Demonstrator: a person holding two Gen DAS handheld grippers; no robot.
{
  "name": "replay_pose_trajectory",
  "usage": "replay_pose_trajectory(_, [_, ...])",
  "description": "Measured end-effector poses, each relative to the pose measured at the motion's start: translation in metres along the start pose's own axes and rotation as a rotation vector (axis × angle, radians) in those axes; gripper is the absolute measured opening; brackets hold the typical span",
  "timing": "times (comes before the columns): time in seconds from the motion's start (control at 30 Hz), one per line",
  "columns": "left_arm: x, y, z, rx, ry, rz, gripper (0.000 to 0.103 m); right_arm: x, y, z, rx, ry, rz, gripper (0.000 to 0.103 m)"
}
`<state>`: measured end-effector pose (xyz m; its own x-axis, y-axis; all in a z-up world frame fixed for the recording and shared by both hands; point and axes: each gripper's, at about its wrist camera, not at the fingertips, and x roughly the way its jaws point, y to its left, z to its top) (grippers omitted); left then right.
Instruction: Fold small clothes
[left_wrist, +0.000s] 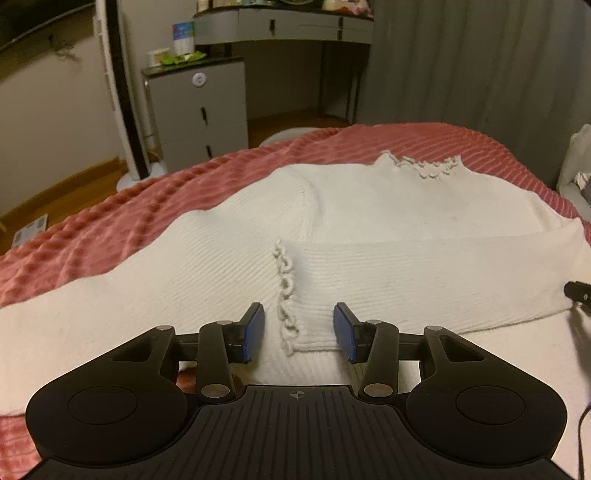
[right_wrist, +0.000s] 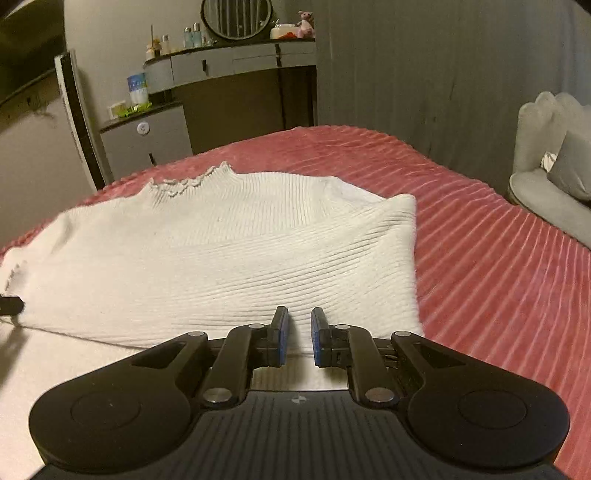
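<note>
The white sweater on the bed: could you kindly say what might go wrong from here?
The left claw stands open astride the ruffled cuff; closing there may catch only the frill, letting it slip. The right claw, jaws nearly together at the sweater's near edge, might pinch one layer and skew the fold.

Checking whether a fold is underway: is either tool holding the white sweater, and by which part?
The left tool is open around the frilled cuff, gripping nothing. The right tool is nearly shut at the sweater edge; a pinch cannot be told.
</note>
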<state>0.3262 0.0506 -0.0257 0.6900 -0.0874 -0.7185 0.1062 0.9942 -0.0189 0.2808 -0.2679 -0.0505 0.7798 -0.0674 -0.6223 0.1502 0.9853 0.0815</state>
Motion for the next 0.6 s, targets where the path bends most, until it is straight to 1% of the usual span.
replay_pose_trajectory(0.13, [-0.004, 0.003, -0.001, -0.011, 0.006, -0.001, 0.046, 0.002, 0.010, -0.001, -0.079, 0.023, -0.014, 0.013])
replay_pose_trajectory(0.2, [-0.007, 0.012, -0.002, -0.058, 0.014, -0.008, 0.047, 0.001, 0.011, 0.001, -0.080, 0.037, -0.020, 0.013])
replay_pose_trajectory(0.23, [-0.011, 0.019, -0.004, -0.089, 0.019, -0.001, 0.047, 0.000, 0.012, 0.003, -0.082, 0.042, -0.054, 0.013])
replay_pose_trajectory(0.3, [-0.023, 0.036, -0.009, -0.141, 0.030, 0.027, 0.057, -0.009, 0.024, 0.002, -0.131, 0.018, -0.207, 0.013])
replay_pose_trajectory(0.33, [-0.030, 0.046, -0.012, -0.163, 0.032, 0.063, 0.060, -0.017, 0.027, 0.000, -0.126, 0.003, -0.203, 0.014])
replay_pose_trajectory(0.37, [-0.039, 0.057, -0.016, -0.185, 0.024, 0.110, 0.068, -0.026, 0.027, -0.002, -0.101, -0.011, -0.163, 0.016])
replay_pose_trajectory(0.4, [-0.048, 0.070, -0.021, -0.216, 0.014, 0.169, 0.076, -0.039, 0.027, -0.006, -0.066, -0.031, -0.103, 0.017])
replay_pose_trajectory(0.43, [-0.056, 0.086, -0.026, -0.249, 0.006, 0.234, 0.077, -0.049, 0.028, -0.011, -0.046, -0.048, -0.060, 0.023])
replay_pose_trajectory(0.47, [-0.065, 0.103, -0.031, -0.286, -0.004, 0.299, 0.077, -0.062, 0.030, -0.019, -0.033, -0.065, -0.025, 0.031])
replay_pose_trajectory(0.5, [-0.070, 0.118, -0.036, -0.316, -0.005, 0.352, 0.077, -0.075, 0.033, -0.027, -0.021, -0.080, -0.005, 0.034])
replay_pose_trajectory(0.53, [-0.075, 0.135, -0.041, -0.354, 0.001, 0.403, 0.077, -0.084, 0.035, -0.035, -0.007, -0.088, 0.013, 0.037])
replay_pose_trajectory(0.57, [-0.079, 0.152, -0.046, -0.406, 0.014, 0.447, 0.077, -0.092, 0.037, -0.044, 0.011, -0.085, 0.040, 0.037])
replay_pose_trajectory(0.6, [-0.083, 0.169, -0.051, -0.471, 0.027, 0.469, 0.077, -0.100, 0.040, -0.053, 0.031, -0.082, 0.063, 0.037])
